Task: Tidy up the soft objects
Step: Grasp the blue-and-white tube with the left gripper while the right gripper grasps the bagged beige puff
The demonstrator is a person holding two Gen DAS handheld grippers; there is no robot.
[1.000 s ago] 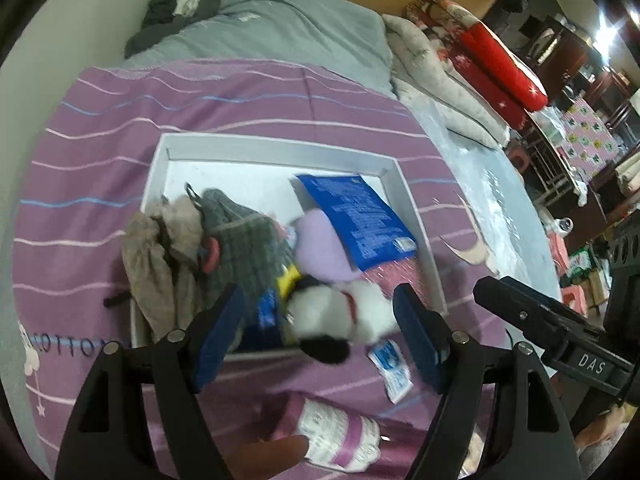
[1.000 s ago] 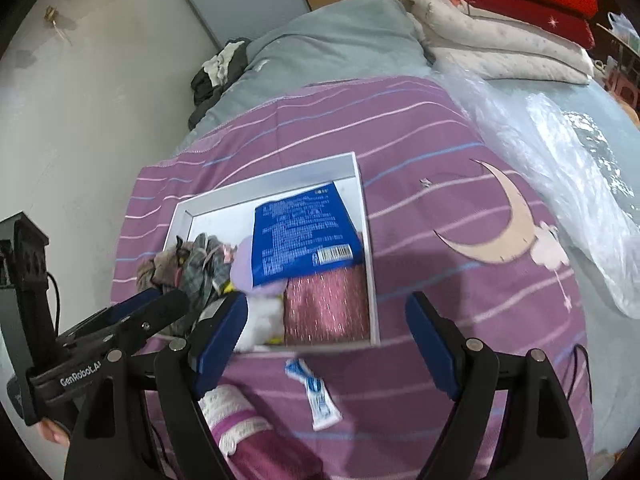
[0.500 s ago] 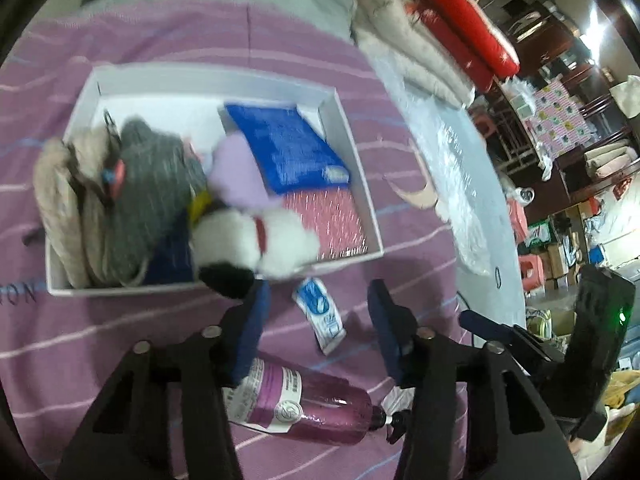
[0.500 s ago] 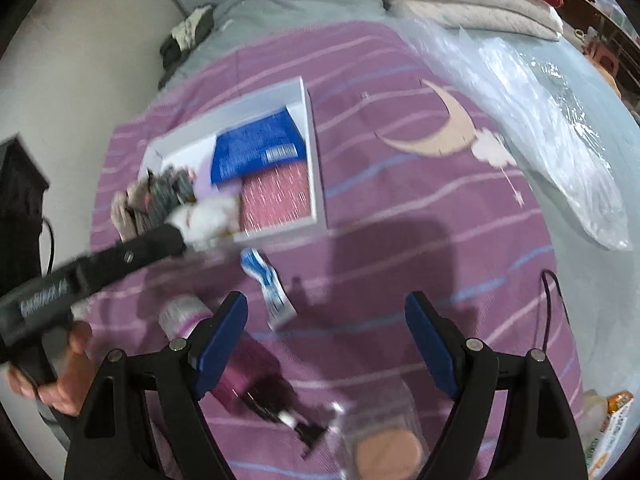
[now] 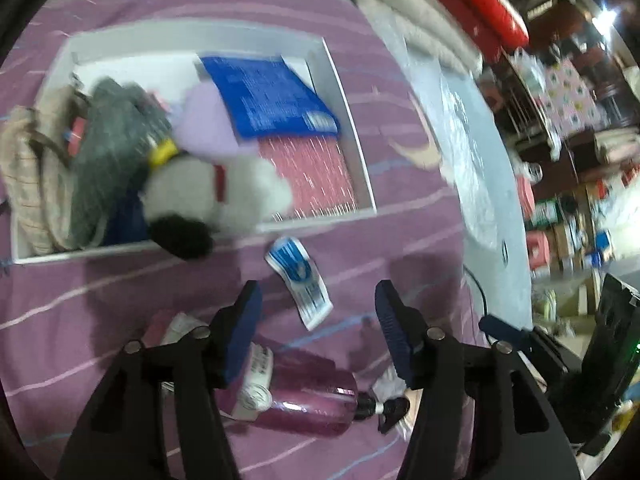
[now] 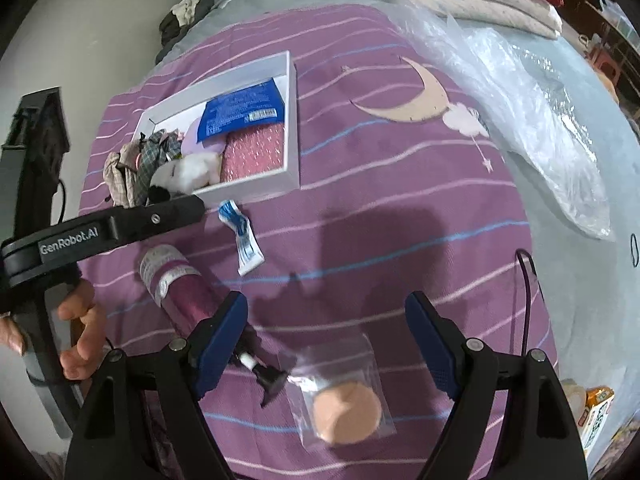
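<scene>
Purple striped bedspread [image 6: 400, 208]: the work surface; everything in the task lies on it.
Box, already filled: the shallow white cardboard box [image 5: 348, 120] holds, from left to right, a beige checked cloth [image 5: 28, 176], a grey plaid cloth [image 5: 108, 152], a white plush toy with a black end [image 5: 208, 196] that hangs over the near rim, a pale lilac soft pad [image 5: 204, 124], a blue printed packet [image 5: 268, 100] and a pink glittery pouch [image 5: 316, 176].
Progress, as I judge it: well along; most soft things are in the box.
Left to do: three things lie loose outside the box, near its front rim.
Loose item one: a magenta plastic spray bottle with a white label [image 5: 304, 396], lying on its side.
Loose item two: a small blue-and-white sachet [image 5: 300, 280], flat, just in front of the box.
Loose item three: a round peach sponge in a clear bag [image 6: 344, 404], nearest the viewer, touching the bottle's nozzle.
Left gripper [image 5: 318, 332]: jaws opening, nothing between the pads; the sachet lies just ahead of them, the bottle beneath and behind them.
Right gripper [image 6: 326, 344]: spread wide and empty, above the sponge bag, which lies between its two fingers but apart from both.
</scene>
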